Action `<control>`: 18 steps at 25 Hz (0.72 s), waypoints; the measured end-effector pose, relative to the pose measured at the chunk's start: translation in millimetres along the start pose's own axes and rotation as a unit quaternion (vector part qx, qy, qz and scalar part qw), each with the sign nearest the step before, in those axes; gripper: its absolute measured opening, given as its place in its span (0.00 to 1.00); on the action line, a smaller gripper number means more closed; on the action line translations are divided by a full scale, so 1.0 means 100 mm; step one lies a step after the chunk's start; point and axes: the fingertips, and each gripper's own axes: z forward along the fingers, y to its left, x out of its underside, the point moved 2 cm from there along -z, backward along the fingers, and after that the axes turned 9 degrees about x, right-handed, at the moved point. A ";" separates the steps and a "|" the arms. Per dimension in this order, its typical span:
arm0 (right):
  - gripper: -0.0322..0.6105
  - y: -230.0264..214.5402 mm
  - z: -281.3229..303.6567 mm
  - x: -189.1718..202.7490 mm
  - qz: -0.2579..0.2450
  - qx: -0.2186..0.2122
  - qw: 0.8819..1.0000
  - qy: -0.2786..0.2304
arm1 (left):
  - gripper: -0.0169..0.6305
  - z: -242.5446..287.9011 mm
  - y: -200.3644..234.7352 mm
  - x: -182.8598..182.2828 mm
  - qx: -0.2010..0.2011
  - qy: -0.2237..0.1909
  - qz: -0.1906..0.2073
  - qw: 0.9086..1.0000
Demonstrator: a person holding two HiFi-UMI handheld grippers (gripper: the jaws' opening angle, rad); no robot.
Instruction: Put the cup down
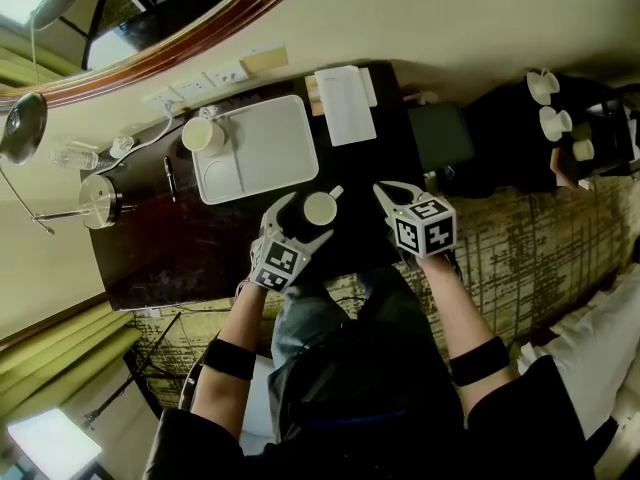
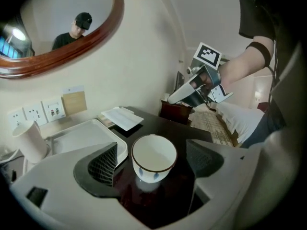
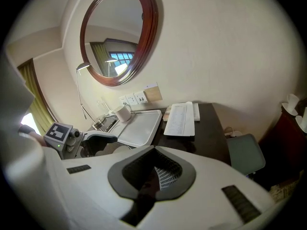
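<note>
Left hand-held gripper (image 2: 152, 163) is released, jaws wide either side of an empty cup (image 1: 320, 209) standing upright, mouth up, untouched on the dark counter (image 2: 158, 127). Beyond its left jaw a white tray (image 2: 81, 137) holds one mug (image 2: 31, 140). Right hand-held gripper (image 3: 156, 174) is clenched, empty.

Before me a white tray (image 1: 262, 148) lies along the wall edge of the tabletop (image 1: 180, 253), with a white mug (image 1: 203, 135) at its far left corner. Just beside the tray, toward the right edge, I see a stack of printed sheets (image 1: 345, 103). A black pen (image 1: 170, 178) and a round steel pot (image 1: 98, 201) sit at the left end. Above the wall sockets (image 1: 195, 86) hangs a wood-framed mirror (image 1: 200, 38).
</note>
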 end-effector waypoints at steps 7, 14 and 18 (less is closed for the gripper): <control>0.05 0.26 -0.06 -0.30 -0.013 -0.043 0.999 -0.027 | 0.70 -0.61 -0.06 -0.33 -0.091 -0.020 -0.068 0.993; 0.05 0.53 0.00 -0.56 -0.053 -0.091 0.994 -0.030 | 0.30 -1.19 0.09 -0.47 -0.203 -0.056 -0.113 0.971; 0.05 0.74 0.08 -0.69 -0.076 -0.119 0.990 -0.030 | 0.21 -1.54 0.19 -0.47 -0.259 -0.086 -0.161 0.948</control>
